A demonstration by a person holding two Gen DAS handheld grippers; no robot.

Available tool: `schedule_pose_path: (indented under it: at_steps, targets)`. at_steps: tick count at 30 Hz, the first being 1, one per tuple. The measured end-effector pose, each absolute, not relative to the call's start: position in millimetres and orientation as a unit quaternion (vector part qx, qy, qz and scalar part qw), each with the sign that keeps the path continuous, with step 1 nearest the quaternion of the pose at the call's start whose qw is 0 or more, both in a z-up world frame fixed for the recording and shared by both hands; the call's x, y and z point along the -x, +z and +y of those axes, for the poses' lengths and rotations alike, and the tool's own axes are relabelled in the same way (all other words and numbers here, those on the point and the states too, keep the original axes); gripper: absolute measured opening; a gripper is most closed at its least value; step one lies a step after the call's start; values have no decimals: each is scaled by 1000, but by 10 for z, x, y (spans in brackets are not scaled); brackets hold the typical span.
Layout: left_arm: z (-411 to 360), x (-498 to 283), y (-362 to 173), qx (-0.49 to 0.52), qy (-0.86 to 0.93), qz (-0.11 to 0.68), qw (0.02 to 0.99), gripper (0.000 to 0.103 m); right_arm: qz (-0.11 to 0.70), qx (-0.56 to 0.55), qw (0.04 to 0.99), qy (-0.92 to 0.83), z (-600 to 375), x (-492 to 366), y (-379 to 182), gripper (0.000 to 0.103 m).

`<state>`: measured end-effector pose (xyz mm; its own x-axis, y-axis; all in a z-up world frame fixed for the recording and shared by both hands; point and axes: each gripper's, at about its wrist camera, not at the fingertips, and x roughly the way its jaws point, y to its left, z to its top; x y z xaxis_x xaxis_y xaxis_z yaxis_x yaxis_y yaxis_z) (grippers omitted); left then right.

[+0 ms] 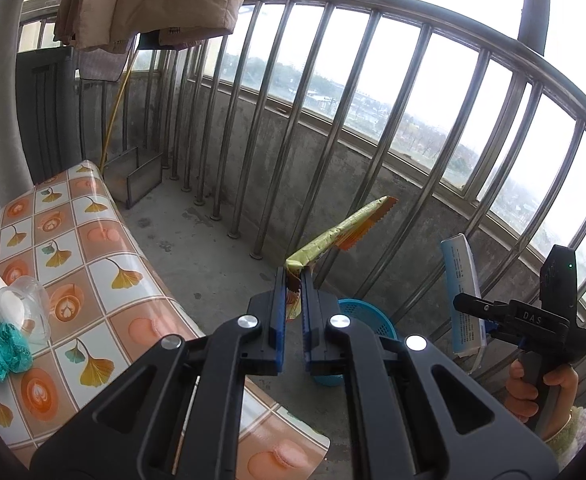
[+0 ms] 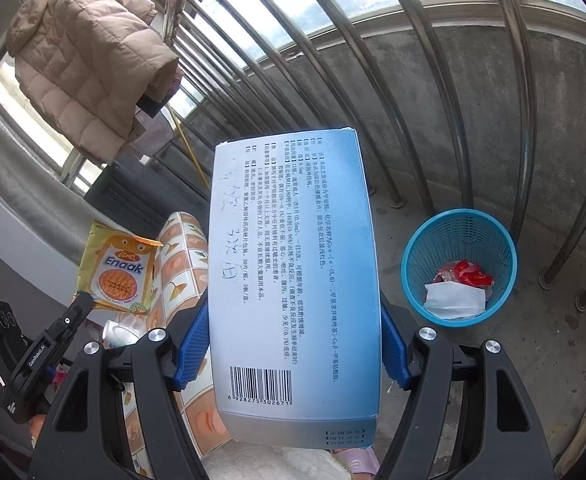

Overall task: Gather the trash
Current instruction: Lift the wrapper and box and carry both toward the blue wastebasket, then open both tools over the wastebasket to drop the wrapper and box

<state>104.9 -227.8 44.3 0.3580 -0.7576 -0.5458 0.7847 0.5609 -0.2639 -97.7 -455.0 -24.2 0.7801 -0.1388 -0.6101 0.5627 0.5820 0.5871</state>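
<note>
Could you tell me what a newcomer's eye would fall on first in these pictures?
Probably the big blue box filling the middle of the right wrist view, clamped between the right gripper's blue pads. Next, the yellow snack wrapper pinched in the shut left gripper, sticking up before the balcony railing. Then the blue basket on the concrete floor to the right, already holding red and white trash.
</note>
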Motion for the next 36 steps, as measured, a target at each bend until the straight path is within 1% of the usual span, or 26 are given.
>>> schedule_pose_path:
  at_steps: [13,21,25,33,36]
  targets:
    - [-2602,-880,363,-35,-484,325,812,5,249,-437,834,-228,-4802,1275,-427,70]
    - [-2866,-827,163,-37,-508,356,784,5,238,-485,802,-254,-4999,1606,-687,70]
    - [-3152,-732,-33,-59,-520,375,765,5,231,-522,779,-259,-5129,1760,-931,70]
    - [-3991,-767,-530,-80,-517,456,720,5,226,-609,725,-229,-5563,1683,-1491,70]
    - [-4430,-867,-687,-93,-505,476,713,5,208,-637,708,-223,-5873,1541,-1712,73]
